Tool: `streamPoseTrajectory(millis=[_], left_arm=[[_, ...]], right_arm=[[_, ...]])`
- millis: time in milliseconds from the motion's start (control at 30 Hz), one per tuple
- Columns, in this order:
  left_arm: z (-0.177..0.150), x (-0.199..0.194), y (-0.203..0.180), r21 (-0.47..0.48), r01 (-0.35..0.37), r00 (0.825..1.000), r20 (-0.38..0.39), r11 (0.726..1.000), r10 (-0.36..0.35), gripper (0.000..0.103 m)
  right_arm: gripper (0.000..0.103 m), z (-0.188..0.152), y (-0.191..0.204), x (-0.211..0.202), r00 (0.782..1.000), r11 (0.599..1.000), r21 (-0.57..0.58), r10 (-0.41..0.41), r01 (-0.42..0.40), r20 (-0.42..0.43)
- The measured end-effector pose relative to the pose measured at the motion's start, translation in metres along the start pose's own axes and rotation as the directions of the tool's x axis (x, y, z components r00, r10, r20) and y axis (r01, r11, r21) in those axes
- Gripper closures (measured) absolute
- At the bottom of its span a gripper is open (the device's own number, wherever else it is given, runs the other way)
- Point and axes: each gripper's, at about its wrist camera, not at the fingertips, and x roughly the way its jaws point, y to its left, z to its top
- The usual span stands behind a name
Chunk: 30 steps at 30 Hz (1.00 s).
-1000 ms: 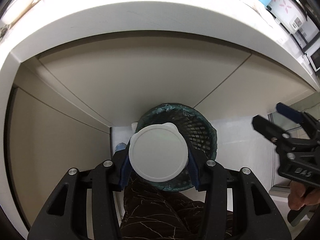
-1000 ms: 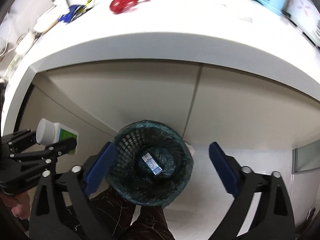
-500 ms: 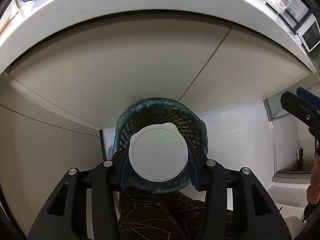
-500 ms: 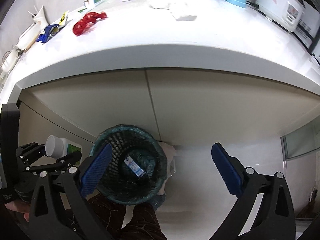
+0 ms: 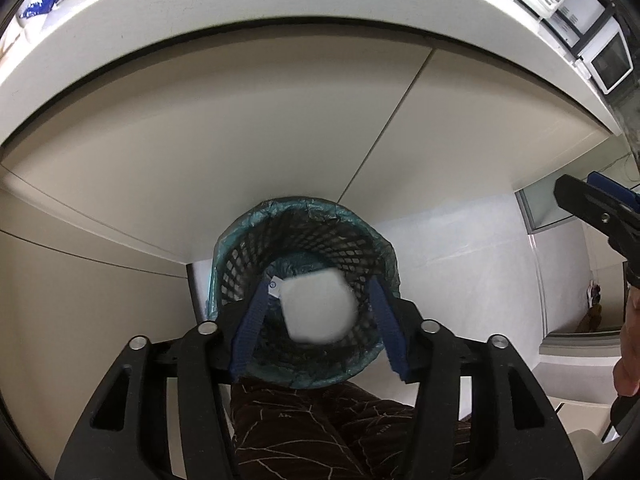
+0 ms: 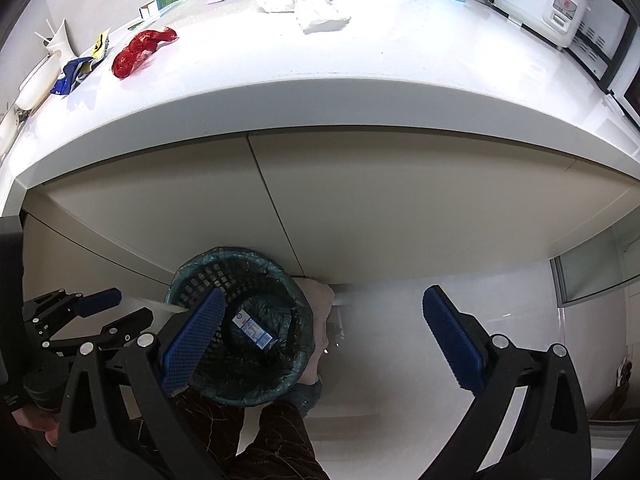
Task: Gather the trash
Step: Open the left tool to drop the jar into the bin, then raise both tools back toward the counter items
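The bottle [image 5: 318, 306] shows as a blurred white shape with rounded corners, seen end-on between the left gripper's [image 5: 320, 320] blue pads [image 5: 250, 330] and over the mouth of the bin [image 5: 304, 304]. Clear gaps show on both sides of it: the jaws are opening and the pads no longer press on it, so it looks to be dropping (the blur fits that reading). In the right wrist view only a pale streak beside the bin's rim could be the bottle; I cannot tell for sure.

The main risk, as I judge it, is a miss or a bounce. The bin is a narrow black mesh basket with a loose teal liner [image 5: 384, 240], and a hard plastic bottle that clips the rim or lands on the blue-and-white carton [image 6: 252, 327] already inside could tip out onto the white floor [image 5: 460, 260]. The liner's slack edge could also fold inward and catch it. A dark patterned trouser leg [image 5: 320, 420] stands right against the bin, so a nudge could shift it mid-drop.

The right gripper [image 6: 320, 340] holds its fingers wide apart with nothing between them. On the counter [image 6: 360, 92] above, a red wrapper [image 6: 140, 52], a blue packet [image 6: 70, 76] and crumpled tissue [image 6: 304, 4] wait.
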Motion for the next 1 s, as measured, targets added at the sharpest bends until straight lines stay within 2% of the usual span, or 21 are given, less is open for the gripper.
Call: streamPoseTrajectory(millis=[200,367,633,767,1000], left_arm=[[0.004,-0.016,0.002,-0.016,-0.008,1.000,0.029,1.000,0.009,0.036],[0.011,-0.036,0.007,-0.035,-0.047,0.996,0.069,0.998,0.049,0.024],[0.022,-0.071,0.026,-0.091,-0.068,0.987,0.137,0.994,0.080,0.008],[0.027,-0.087,0.037,-0.119,-0.059,0.984,0.161,0.991,0.078,0.006],[0.036,-0.113,0.058,-0.175,-0.090,0.976,0.181,0.980,0.122,0.006]], right_arm=[[0.008,0.004,0.003,-0.007,0.999,0.999,0.001,0.047,-0.047,0.024],[0.008,0.012,0.009,-0.018,0.997,0.998,-0.012,0.057,-0.056,0.049],[0.008,0.034,0.025,-0.045,0.991,0.995,-0.045,0.090,-0.086,0.096],[0.008,0.047,0.036,-0.056,0.988,0.993,-0.063,0.109,-0.103,0.108],[0.008,0.069,0.053,-0.075,0.981,0.988,-0.091,0.139,-0.128,0.135]])
